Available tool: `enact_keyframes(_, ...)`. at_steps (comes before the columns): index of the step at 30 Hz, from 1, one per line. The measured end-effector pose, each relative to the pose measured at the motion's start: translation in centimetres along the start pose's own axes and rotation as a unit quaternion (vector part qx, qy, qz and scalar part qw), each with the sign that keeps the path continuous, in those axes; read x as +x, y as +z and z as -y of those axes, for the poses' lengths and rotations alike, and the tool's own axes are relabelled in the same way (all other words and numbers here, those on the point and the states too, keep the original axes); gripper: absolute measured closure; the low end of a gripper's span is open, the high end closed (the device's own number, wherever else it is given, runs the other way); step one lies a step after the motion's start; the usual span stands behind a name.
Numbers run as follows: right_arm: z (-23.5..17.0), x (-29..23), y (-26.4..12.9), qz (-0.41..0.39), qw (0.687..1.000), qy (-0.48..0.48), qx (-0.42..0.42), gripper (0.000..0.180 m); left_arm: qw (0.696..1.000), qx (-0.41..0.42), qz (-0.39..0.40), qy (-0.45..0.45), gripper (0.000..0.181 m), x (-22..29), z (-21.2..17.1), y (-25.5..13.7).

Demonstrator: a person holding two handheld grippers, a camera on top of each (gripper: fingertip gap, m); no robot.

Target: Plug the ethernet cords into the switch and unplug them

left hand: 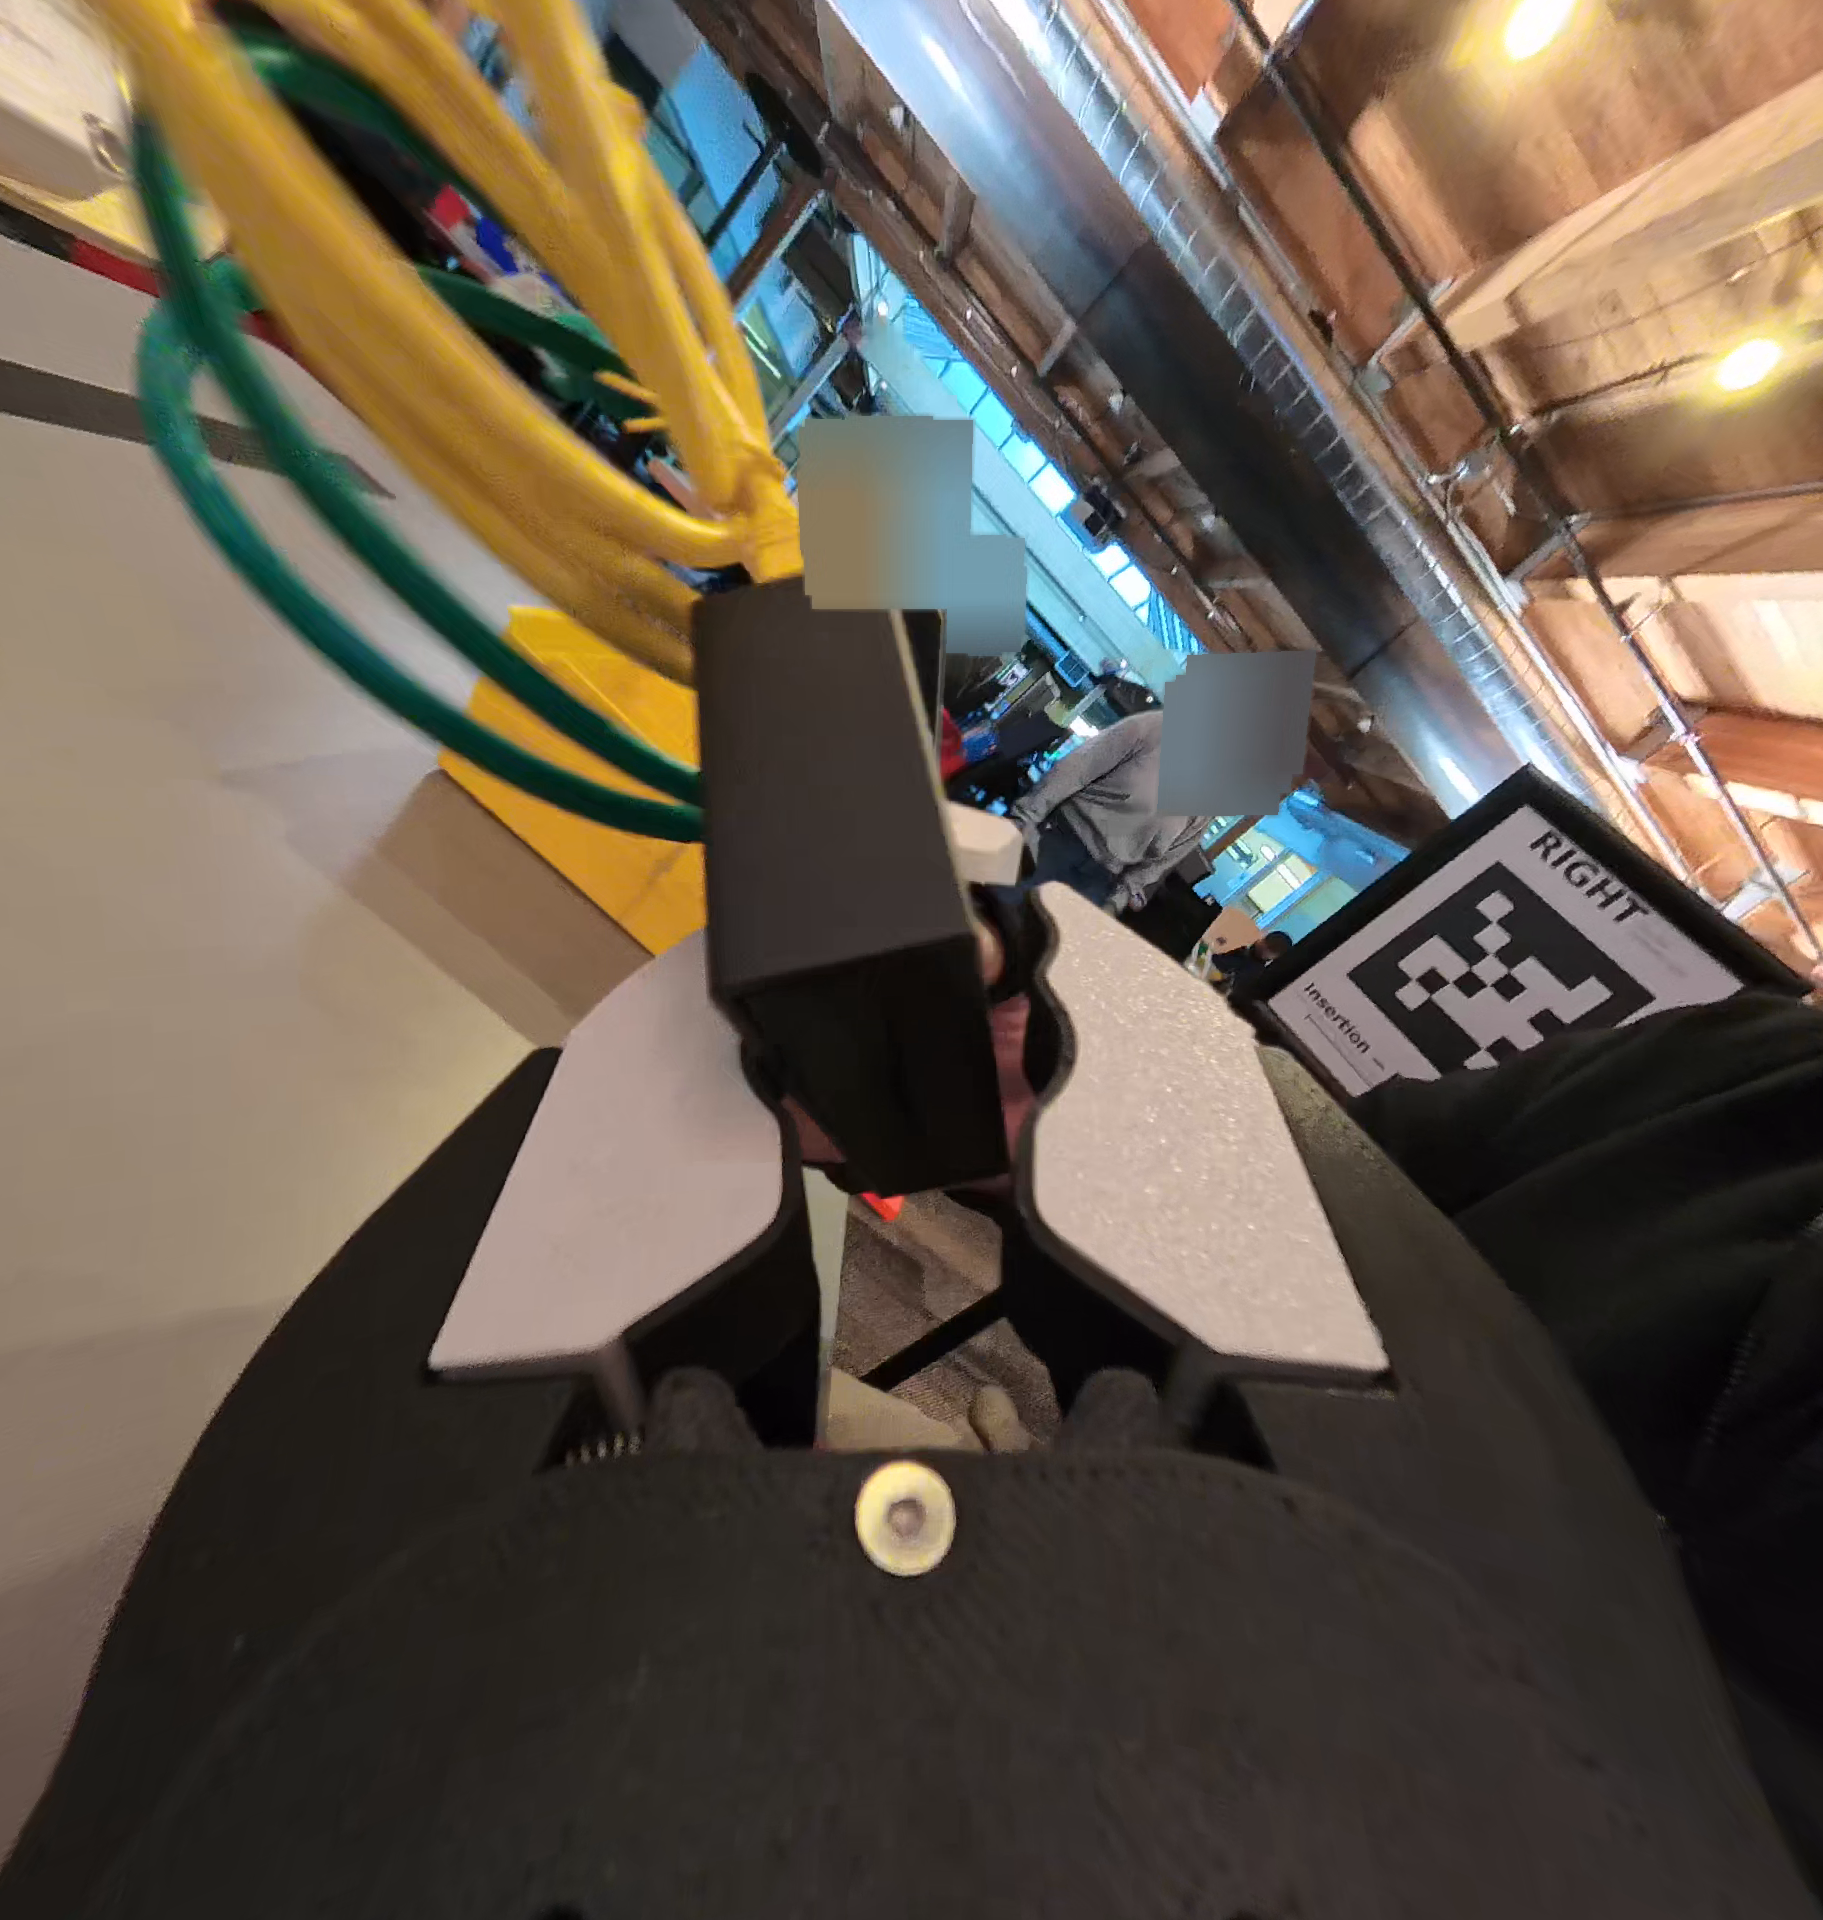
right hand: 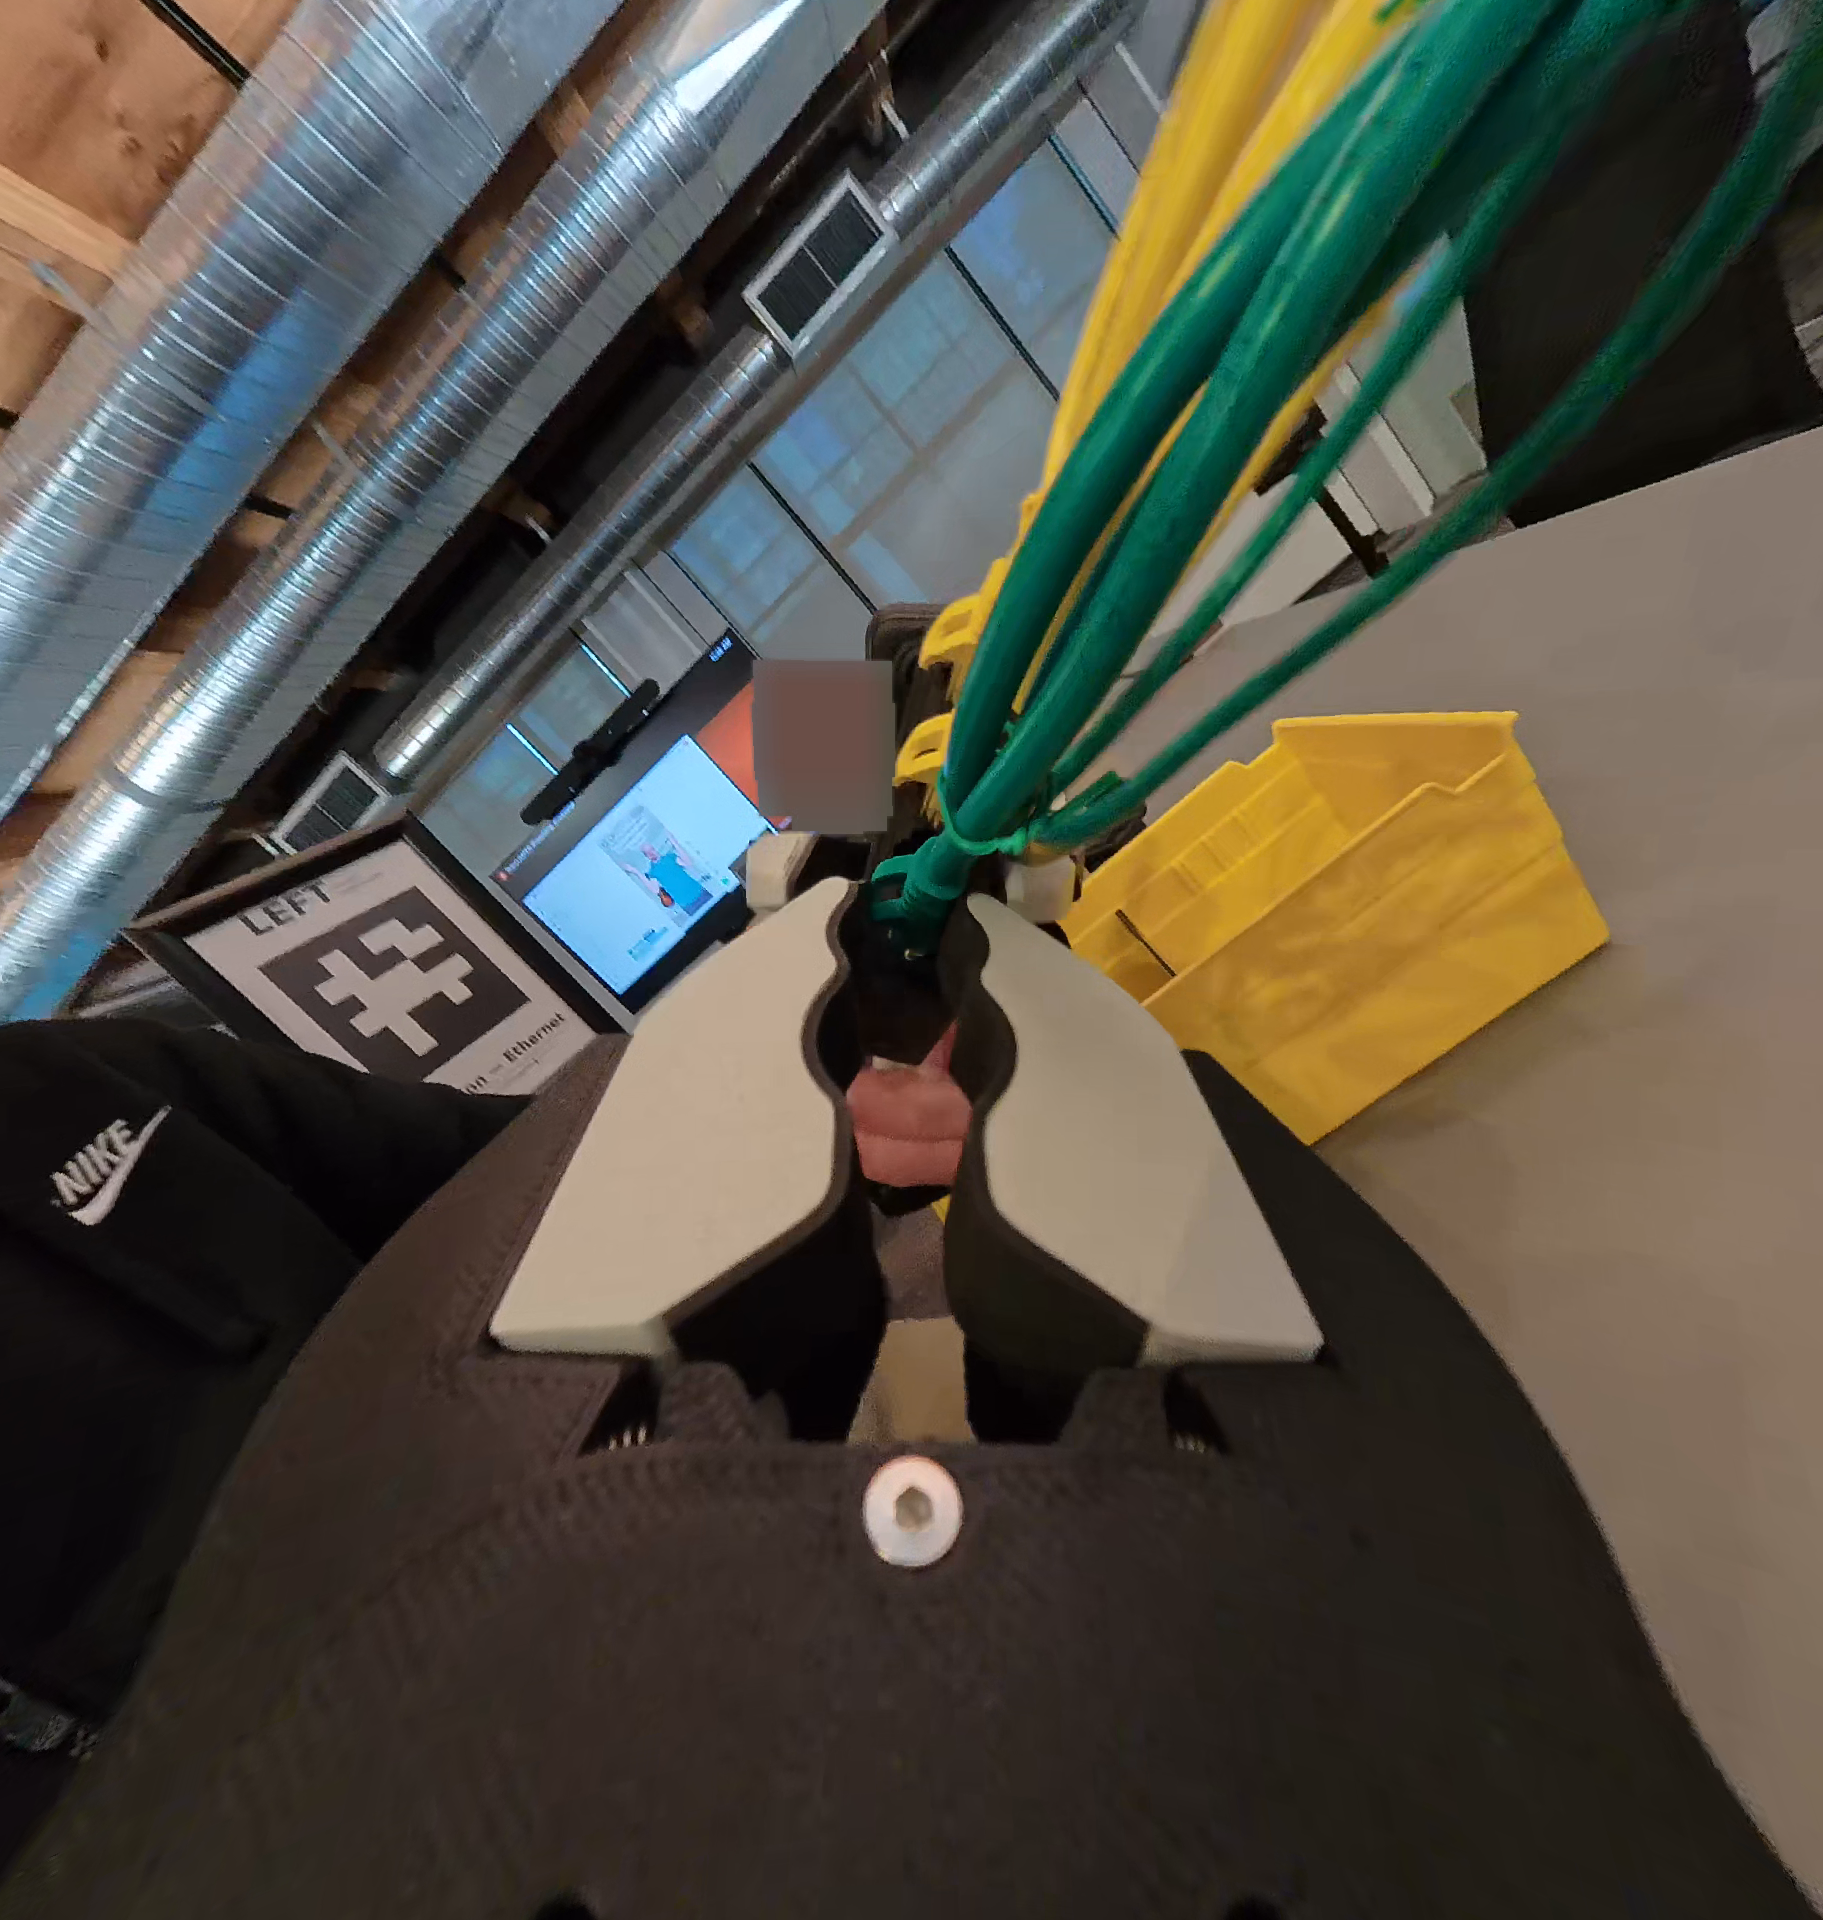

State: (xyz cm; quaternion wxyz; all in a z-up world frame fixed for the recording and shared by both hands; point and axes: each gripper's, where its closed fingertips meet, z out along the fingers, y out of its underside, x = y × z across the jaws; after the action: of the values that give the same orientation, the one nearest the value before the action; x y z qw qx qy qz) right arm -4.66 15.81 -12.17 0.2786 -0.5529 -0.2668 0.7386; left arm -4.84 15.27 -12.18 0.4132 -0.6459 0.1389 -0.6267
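My left gripper (left hand: 886,935) is shut on the black switch (left hand: 834,831) and holds it above the table. Yellow cords (left hand: 419,312) and green cords (left hand: 367,582) run to the switch's far side; its ports are hidden. In the right wrist view my right gripper (right hand: 905,904) is shut on the plug end (right hand: 912,894) of a green cord (right hand: 1146,468), right at the switch (right hand: 896,997). Yellow plugs (right hand: 933,748) sit in the switch just beyond, with yellow cords (right hand: 1177,208) rising from them. I cannot tell whether the green plug is seated.
A yellow bin (right hand: 1354,914) stands on the grey table (right hand: 1665,1143); it also shows in the left wrist view (left hand: 574,790). The cords loop in a thick bundle above the table (left hand: 159,935). A dark sleeve (left hand: 1613,1143) lies by the right gripper's marker plate (left hand: 1489,956). Left and right tips are no more than a few centimetres apart.
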Motion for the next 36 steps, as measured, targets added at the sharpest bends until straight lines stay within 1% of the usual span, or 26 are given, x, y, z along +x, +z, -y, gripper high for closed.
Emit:
enact_keyframes(2, 0.2, -0.2, -0.2, 0.008, 1.000, 0.008, 0.006, 0.167, 1.000, -0.009, 0.006, 0.009, 0.142, 0.1, -0.3, 0.3)
enact_keyframes(4, 0.1, -0.2, -0.2, 0.006, 1.000, 0.005, 0.001, 0.167, 1.000, -0.006, 0.005, -0.004, 0.144, -0.1, -0.3, 0.3)
enact_keyframes(7, 0.0, -0.3, -0.2, 0.016, 1.000, 0.011, 0.001, 0.167, 0.999, -0.012, 0.025, 0.016, 0.149, 0.0, -0.5, 0.4)
enact_keyframes(10, -0.1, -0.3, -0.2, 0.021, 1.000, 0.016, -0.008, 0.166, 0.999, -0.021, 0.027, 0.015, 0.151, -0.1, -0.6, 0.3)
enact_keyframes(11, -0.3, -0.4, 0.0, 0.023, 0.999, 0.018, -0.015, 0.162, 0.999, -0.022, 0.025, 0.013, 0.151, -0.1, -0.8, 0.5)
enact_keyframes(12, -0.3, -0.4, 0.0, 0.026, 0.999, 0.022, -0.013, 0.162, 0.999, -0.030, 0.022, 0.009, 0.151, -0.1, -1.2, 0.7)
enact_keyframes(14, -0.4, -0.1, -0.2, 0.015, 1.000, 0.014, -0.019, 0.165, 0.999, -0.026, 0.025, 0.001, 0.151, -0.4, -1.5, 0.9)
enact_keyframes(17, -0.4, -0.1, -0.3, 0.022, 0.999, 0.023, -0.023, 0.165, 1.000, -0.019, 0.020, -0.013, 0.151, -0.4, -1.5, 1.0)
enact_keyframes(20, -0.5, 0.1, -0.7, 0.030, 0.998, 0.039, -0.028, 0.157, 0.999, -0.004, 0.007, -0.036, 0.151, -0.4, -1.0, 0.8)
enact_keyframes(24, -0.7, 0.1, -0.6, 0.024, 0.998, 0.028, -0.043, 0.166, 0.999, -0.005, 0.008, -0.045, 0.150, -0.6, -0.8, 0.4)
enact_keyframes(30, -0.8, 0.7, -0.7, 0.020, 0.998, 0.045, -0.035, 0.165, 0.999, -0.007, 0.020, -0.046, 0.151, -1.2, -1.2, 0.6)
enact_keyframes(36, -1.0, 0.9, -0.7, -0.002, 0.999, 0.015, -0.051, 0.167, 0.999, -0.022, 0.031, -0.033, 0.151, -1.2, -1.4, 0.6)
